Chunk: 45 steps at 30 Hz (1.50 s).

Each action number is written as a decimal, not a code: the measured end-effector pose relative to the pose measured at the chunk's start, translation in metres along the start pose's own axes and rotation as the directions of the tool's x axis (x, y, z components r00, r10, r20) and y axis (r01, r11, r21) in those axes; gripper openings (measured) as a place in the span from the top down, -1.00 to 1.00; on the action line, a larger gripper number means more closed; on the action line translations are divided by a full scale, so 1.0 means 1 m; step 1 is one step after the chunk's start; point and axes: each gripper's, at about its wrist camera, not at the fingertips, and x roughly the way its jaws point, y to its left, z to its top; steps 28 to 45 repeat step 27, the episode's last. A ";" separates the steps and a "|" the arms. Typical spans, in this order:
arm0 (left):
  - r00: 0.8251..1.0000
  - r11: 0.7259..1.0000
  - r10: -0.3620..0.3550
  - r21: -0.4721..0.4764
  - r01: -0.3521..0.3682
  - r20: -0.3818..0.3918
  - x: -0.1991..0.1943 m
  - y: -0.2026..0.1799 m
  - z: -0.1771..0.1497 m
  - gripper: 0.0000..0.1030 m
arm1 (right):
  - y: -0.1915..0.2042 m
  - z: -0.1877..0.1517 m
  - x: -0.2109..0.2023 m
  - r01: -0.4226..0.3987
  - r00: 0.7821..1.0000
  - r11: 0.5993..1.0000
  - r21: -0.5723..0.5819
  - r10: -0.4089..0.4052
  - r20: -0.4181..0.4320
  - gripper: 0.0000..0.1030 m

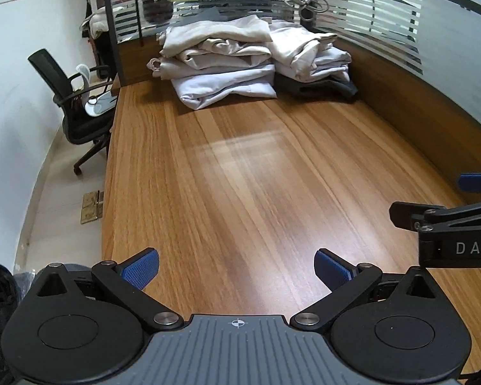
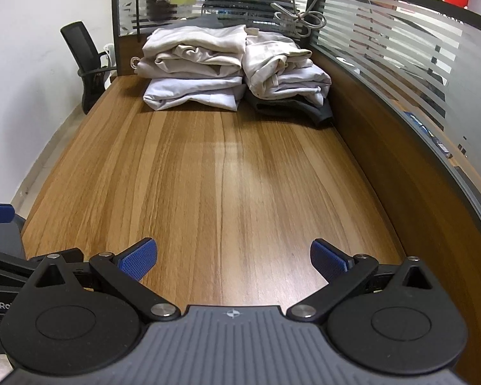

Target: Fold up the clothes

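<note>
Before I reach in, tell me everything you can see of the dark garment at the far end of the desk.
The dark garment is charcoal grey, soft-looking cloth, folded flat on the wooden desk at its far right corner, close to the partition. Only its front edge and right end show; a stack of pale folded clothes lies on top and hides the rest. A second pale pile sits to its left. Neither tool is near it.

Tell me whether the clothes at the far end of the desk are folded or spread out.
Folded. The pale clothes sit in two side-by-side stacks of layered, creased bundles on the desk, with one dark garment under the right stack. None lies spread flat.
</note>
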 end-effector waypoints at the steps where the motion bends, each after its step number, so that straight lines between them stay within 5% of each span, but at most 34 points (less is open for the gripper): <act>1: 1.000 1.000 -0.001 -0.005 0.001 -0.002 0.000 0.001 0.000 -1.00 | 0.000 0.000 0.000 0.001 1.000 1.000 0.000 -0.001 0.001 -0.99; 45: 1.000 0.999 0.015 -0.037 -0.015 -0.008 0.002 0.008 0.000 -1.00 | -0.004 0.002 0.004 0.014 1.000 1.000 -0.008 -0.014 0.002 -0.99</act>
